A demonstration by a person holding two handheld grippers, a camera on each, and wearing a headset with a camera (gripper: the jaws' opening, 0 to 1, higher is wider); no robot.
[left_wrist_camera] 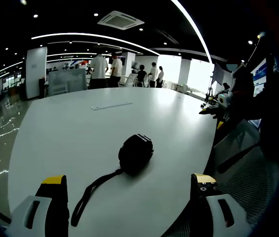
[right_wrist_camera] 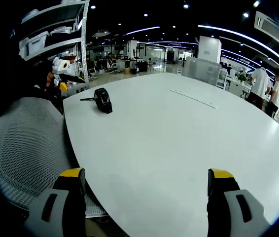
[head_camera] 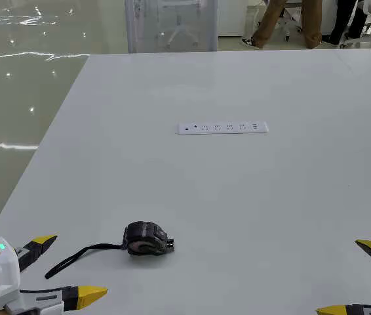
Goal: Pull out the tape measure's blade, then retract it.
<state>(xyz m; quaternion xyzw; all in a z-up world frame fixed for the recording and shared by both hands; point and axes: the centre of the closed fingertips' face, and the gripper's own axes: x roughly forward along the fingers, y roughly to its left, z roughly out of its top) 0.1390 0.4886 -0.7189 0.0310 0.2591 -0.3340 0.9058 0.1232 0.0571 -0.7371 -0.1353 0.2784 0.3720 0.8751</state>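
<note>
A black tape measure (head_camera: pixel 147 239) lies on the white table (head_camera: pixel 251 197) near its front edge, blade fully wound in. Its black wrist strap (head_camera: pixel 80 256) trails to the left. My left gripper (head_camera: pixel 67 268) hovers open just left of the strap's end, and its own view has the tape measure (left_wrist_camera: pixel 136 153) a short way ahead of the open left gripper (left_wrist_camera: pixel 128 179). At the table's front right my right gripper (head_camera: pixel 351 277) is open and holds nothing. From the right gripper (right_wrist_camera: pixel 146 173) the tape measure (right_wrist_camera: pixel 103 99) looks small and far off to the left.
A white power strip (head_camera: pixel 222 127) lies flat mid-table, beyond the tape measure. A grey mesh chair seat (right_wrist_camera: pixel 26 143) sits below the table's near edge. People stand (left_wrist_camera: pixel 100 69) past the far end. The glossy floor (head_camera: pixel 15 98) drops away on the left.
</note>
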